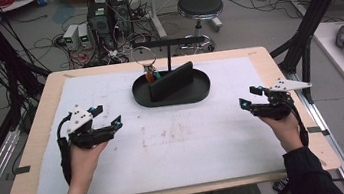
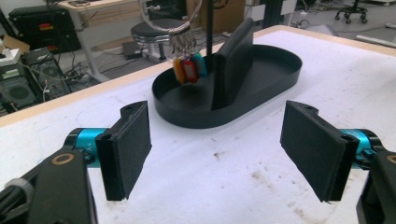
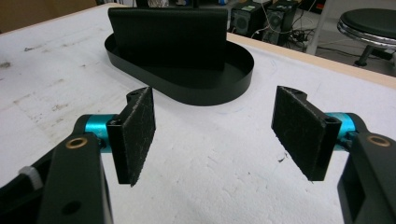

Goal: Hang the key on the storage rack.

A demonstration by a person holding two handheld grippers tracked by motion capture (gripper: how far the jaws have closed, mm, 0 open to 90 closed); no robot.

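A black oval tray (image 1: 142,99) sits toward the far middle of the worktop (image 1: 42,125), on its white cover sheet (image 1: 167,153). A black upright block (image 1: 172,81) stands lengthwise inside the tray, and a thin post with a crossbar (image 1: 168,42) rises from it. A wire ring (image 1: 144,56) hangs from the bar's left end, carrying small tags (image 1: 151,74). From above the tags are a tiny blur of colour, while the left gripper view makes them plain: an orange, a red and a teal tag (image 2: 187,69) dangling side by side over the tray's end, just beside the block. The right gripper view meets the block's broad flat face (image 3: 168,37) and the tray's low rim. The left tool (image 1: 109,114) and the right tool (image 1: 249,95) hover at either side of the sheet, well apart from the tray, both released, pads spread wide with nothing between them.
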